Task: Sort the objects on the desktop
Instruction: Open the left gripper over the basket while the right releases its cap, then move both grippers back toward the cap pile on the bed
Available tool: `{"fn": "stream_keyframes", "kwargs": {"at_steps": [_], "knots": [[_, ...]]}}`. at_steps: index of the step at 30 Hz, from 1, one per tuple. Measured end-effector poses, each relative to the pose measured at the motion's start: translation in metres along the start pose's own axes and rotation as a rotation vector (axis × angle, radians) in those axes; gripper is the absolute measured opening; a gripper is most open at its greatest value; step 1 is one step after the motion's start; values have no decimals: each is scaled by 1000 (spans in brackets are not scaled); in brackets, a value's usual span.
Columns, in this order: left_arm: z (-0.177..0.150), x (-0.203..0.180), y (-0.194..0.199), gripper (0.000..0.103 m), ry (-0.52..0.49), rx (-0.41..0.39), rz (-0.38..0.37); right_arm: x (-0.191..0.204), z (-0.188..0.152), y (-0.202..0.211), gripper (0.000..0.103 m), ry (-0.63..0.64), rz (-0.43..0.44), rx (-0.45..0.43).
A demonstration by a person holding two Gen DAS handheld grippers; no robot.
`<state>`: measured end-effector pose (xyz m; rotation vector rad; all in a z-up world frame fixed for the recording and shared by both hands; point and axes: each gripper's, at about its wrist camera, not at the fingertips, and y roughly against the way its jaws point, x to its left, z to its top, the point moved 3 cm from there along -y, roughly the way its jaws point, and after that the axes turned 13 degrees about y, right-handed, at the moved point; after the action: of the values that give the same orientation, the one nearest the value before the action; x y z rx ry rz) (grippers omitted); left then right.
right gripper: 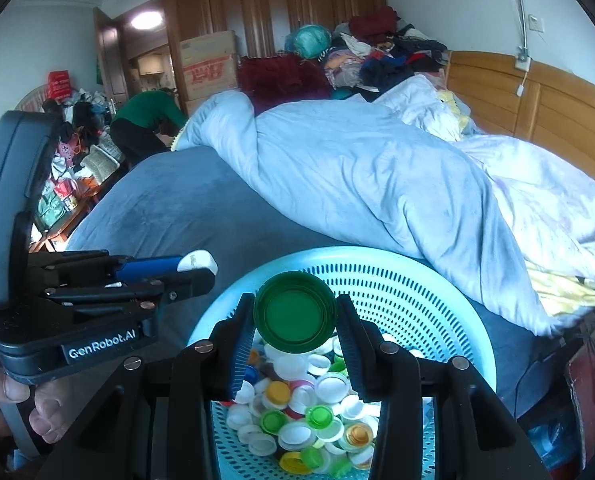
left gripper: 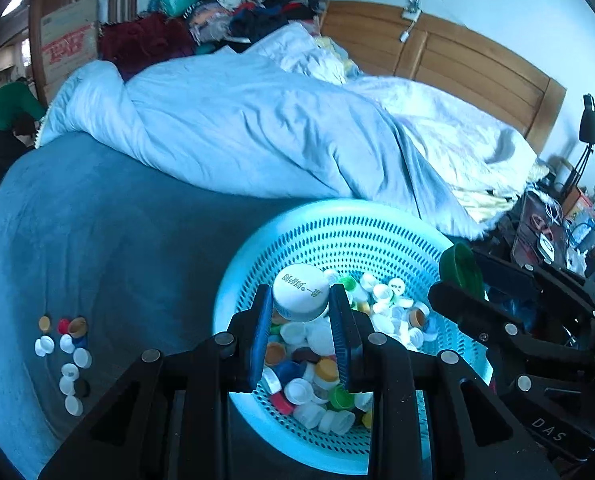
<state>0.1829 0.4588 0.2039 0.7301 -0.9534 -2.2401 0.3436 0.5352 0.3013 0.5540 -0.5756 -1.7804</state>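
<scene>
My left gripper (left gripper: 301,300) is shut on a large white cap (left gripper: 300,293) with printed characters, held above the light blue perforated basket (left gripper: 297,232). The basket holds several loose bottle caps (left gripper: 317,360) in white, green, orange, red and blue. My right gripper (right gripper: 295,312) is shut on a large green cap (right gripper: 295,312), its open side toward the camera, also above the basket (right gripper: 417,280). In the left wrist view the right gripper (left gripper: 457,280) with the green cap (left gripper: 461,268) is at the right. In the right wrist view the left gripper (right gripper: 193,266) shows at the left with the white cap (right gripper: 197,261).
A cluster of sorted caps (left gripper: 67,356) lies on the blue bedsheet (left gripper: 117,240) at the left. A rumpled pale blue duvet (left gripper: 237,128) lies behind the basket. A cluttered nightstand with a black lamp (left gripper: 589,128) stands at the right. A person in green (right gripper: 149,116) bends over beyond the bed.
</scene>
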Motion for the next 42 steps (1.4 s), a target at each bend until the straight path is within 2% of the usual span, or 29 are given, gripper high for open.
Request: {"fn": "stream_keyframes", "kwargs": {"at_steps": [12,33,36,38,41,42], "knots": [[-9,-10,-20,24,-10,62,5,-9,-17,-11,44,-22,18,45],[-9,-5,-29,24,-5,55,19,-7,-19,-21,45,-26,14,64],[-9,-2,-31,26,-1,55,23,-8,-18,-22,60,-34,5,59],[-9,0,-32,36,1,47,26,-9,-18,-23,61,-36,-2,59],[-9,6,-30,41,11,36,34,-8,-18,-24,67,-38,-10,61],[-9,8,-30,42,15,33,37,-8,-17,-24,72,-41,-15,57]]}}
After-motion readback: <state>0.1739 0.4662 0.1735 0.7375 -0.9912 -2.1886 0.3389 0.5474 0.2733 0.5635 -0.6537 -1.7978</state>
